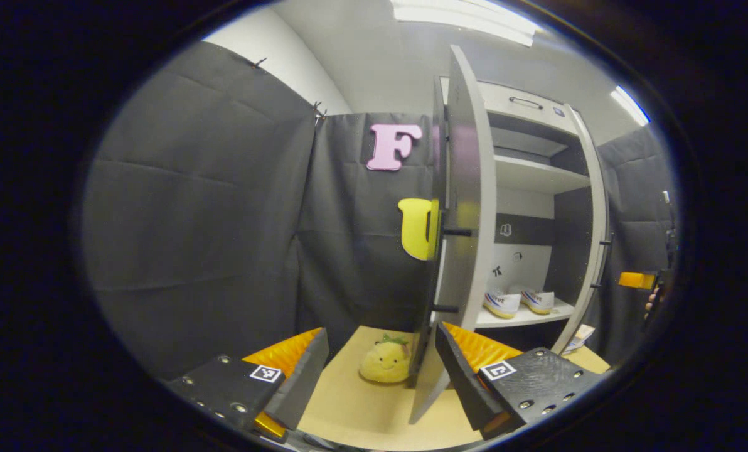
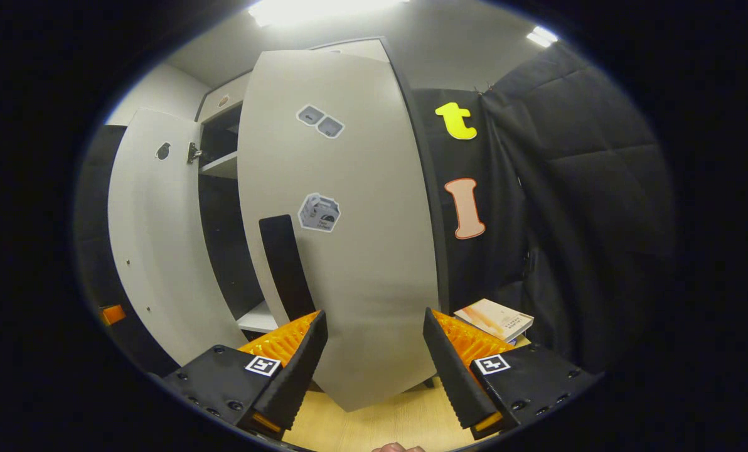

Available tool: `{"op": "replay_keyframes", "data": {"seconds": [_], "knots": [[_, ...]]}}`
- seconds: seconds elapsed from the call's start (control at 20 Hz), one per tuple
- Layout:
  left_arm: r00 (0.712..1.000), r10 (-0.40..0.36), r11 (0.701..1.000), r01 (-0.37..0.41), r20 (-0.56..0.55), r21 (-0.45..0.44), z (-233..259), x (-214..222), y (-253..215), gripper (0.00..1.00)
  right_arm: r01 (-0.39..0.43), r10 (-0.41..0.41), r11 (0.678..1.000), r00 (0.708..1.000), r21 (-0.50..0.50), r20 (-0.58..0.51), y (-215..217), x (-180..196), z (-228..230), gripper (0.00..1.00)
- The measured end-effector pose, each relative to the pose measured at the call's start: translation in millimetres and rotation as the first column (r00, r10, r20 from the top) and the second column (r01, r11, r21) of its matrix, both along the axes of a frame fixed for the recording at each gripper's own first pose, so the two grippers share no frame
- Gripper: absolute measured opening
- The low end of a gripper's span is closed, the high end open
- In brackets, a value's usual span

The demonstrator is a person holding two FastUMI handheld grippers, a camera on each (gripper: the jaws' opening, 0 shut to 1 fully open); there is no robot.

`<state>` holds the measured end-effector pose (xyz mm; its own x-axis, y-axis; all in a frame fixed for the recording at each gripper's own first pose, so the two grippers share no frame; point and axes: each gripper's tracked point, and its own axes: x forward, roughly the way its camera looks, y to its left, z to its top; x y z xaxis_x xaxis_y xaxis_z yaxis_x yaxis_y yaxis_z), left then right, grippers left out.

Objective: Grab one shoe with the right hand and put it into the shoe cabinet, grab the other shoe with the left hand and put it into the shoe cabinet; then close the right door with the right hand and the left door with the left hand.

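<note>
In the left gripper view, the left gripper (image 1: 377, 370) sits at the bottom of the frame with its fingers spread wide and nothing between them. Right of centre stands the shoe cabinet (image 1: 524, 107), tall and upright. Its left door (image 1: 468, 232) swings out toward the camera, seen almost edge on, its long axis running top to bottom; two dark handle stubs stick out from the edge. Inside, on a lower shelf (image 1: 518, 317) at centre right, two shoes (image 1: 518, 301) sit side by side, touching or nearly so, ends facing out of the cabinet toward the camera. The right door (image 1: 590, 238) shows as a thin curved edge on the cabinet's far side. At the right rim, the other gripper (image 1: 641, 280) and part of a hand can be made out. On the wooden floor (image 1: 361, 408) at bottom centre lies a yellow plush toy (image 1: 385, 362), just beside the left door's foot.

In the right gripper view, the right gripper (image 2: 371, 364) is open, empty, its fingers flanking the lower part of the right door (image 2: 349, 251), which fills the centre, upright, carrying stickers (image 2: 319, 212) and a dark vertical handle (image 2: 285, 263). Whether the fingers touch the door cannot be told. The left door (image 2: 154, 251) stands open at centre left. A book (image 2: 496, 319) lies at lower right.
</note>
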<state>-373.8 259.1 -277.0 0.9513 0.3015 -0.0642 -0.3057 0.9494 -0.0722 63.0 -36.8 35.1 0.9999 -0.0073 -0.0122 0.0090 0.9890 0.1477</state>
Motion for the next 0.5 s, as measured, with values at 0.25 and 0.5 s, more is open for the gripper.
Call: {"op": "replay_keyframes", "data": {"seconds": [0.25,0.5], "knots": [[0.994,-0.102,0.995,0.102,0.028,0.003,31.2,37.1,30.6,0.98,0.061,-0.061,0.997,0.998,-0.05,0.007,-11.7,-10.9,-18.8,0.96],[0.985,-0.173,0.983,0.174,-0.011,0.063,40.3,86.3,45.0,1.0,0.103,-0.107,0.991,0.993,-0.08,-0.052,-10.9,-27.9,-47.0,0.96]]}}
